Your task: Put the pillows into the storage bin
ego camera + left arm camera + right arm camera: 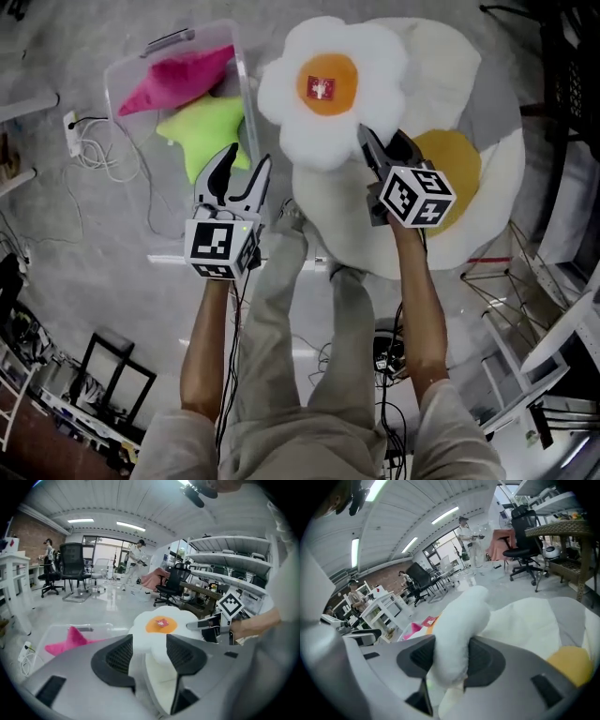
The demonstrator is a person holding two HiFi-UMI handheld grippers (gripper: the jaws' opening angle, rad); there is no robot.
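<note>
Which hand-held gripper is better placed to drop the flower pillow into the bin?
Right. The right hand-held gripper is shut on the edge of the flower pillow, with the bin just beside it. The left hand-held gripper is open and holds nothing.

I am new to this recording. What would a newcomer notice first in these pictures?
A white flower-shaped pillow with an orange centre, top middle of the head view, is pinched by one petal in the right gripper, over a larger fried-egg cushion on the floor. At the left, a clear storage bin holds a pink pillow and a lime star pillow; the left gripper is open near it.
</note>
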